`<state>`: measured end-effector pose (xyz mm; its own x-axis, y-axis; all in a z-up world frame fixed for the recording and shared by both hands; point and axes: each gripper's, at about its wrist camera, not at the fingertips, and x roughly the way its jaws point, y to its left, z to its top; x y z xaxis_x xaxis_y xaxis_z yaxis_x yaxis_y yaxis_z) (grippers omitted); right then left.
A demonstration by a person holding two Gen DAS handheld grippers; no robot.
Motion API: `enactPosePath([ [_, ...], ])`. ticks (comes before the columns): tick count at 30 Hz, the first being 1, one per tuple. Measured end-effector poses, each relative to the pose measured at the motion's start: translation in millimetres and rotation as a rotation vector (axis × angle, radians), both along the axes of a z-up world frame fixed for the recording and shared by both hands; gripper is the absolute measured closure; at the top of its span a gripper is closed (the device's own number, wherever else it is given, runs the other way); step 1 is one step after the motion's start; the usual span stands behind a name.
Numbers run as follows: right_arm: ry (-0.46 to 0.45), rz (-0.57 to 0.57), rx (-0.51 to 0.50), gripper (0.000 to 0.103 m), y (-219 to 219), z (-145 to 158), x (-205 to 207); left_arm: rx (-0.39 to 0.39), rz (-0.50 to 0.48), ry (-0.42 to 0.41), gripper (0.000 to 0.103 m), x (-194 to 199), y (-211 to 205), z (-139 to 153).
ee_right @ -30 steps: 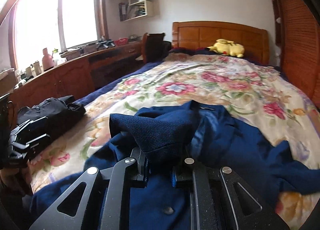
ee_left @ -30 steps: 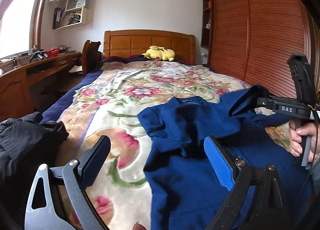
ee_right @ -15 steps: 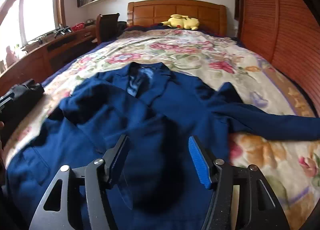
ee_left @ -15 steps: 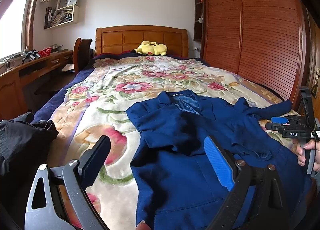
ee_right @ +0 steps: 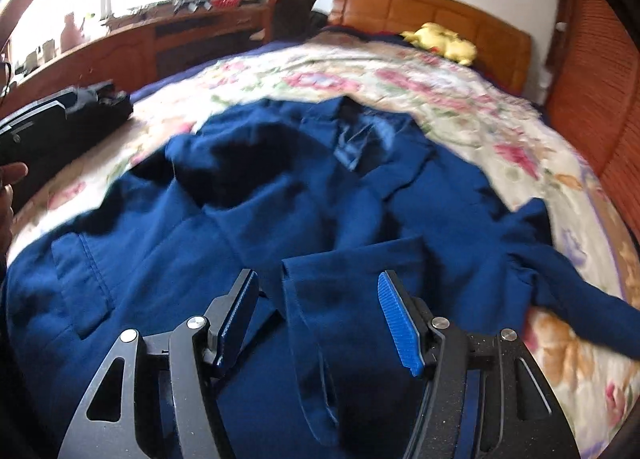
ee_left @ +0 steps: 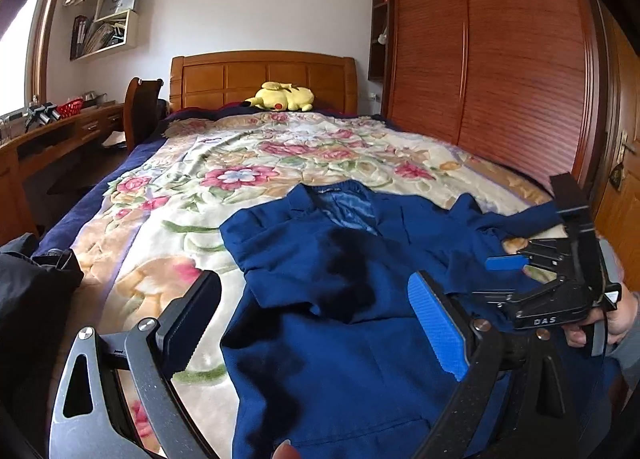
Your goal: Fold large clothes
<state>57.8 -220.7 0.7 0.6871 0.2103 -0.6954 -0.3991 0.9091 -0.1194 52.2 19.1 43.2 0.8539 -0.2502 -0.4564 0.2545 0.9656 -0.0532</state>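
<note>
So the bed (ee_left: 120,179) has a floral blanket (ee_left: 248,163) over it, and a navy jacket (ee_left: 344,323) lies spread across the near half (collar toward the headboard). Black clothes (ee_left: 32,291) sit at the left edge, yellow plush (ee_left: 282,96) up top.

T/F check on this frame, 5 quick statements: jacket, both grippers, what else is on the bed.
1. The blue jacket lies spread on the floral bedspread. True.
2. The right gripper is clamped on a sleeve. False: its jaws stand apart, with jacket fabric lying under them, not pinched.
3. The left gripper is open and holds nothing. True.
4. A yellow plush toy sits on the jacket. False: it lies by the headboard, far from the jacket.
5. A black garment lies at the bed's window-side edge. True.
</note>
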Motion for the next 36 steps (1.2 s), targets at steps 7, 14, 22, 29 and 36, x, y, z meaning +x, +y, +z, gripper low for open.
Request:
enactPosePath([
  [7,0.1,0.011,-0.015,0.047,-4,-20,32,0.041,0.004,0.04,0.008,9,-1,-17],
  [14,0.074,0.014,0.087,0.087,-25,-10,27,0.047,0.014,0.075,0.008,11,6,-27],
  [22,-0.07,-0.185,0.136,0.092,-78,19,-8,0.029,0.031,0.095,0.008,11,17,-32],
  [29,-0.068,-0.356,0.106,0.092,-126,14,-32,0.026,0.029,0.087,0.008,8,20,-30],
  [36,-0.072,-0.436,0.057,0.075,-136,9,-34,0.019,0.012,0.067,0.008,5,12,-23],
])
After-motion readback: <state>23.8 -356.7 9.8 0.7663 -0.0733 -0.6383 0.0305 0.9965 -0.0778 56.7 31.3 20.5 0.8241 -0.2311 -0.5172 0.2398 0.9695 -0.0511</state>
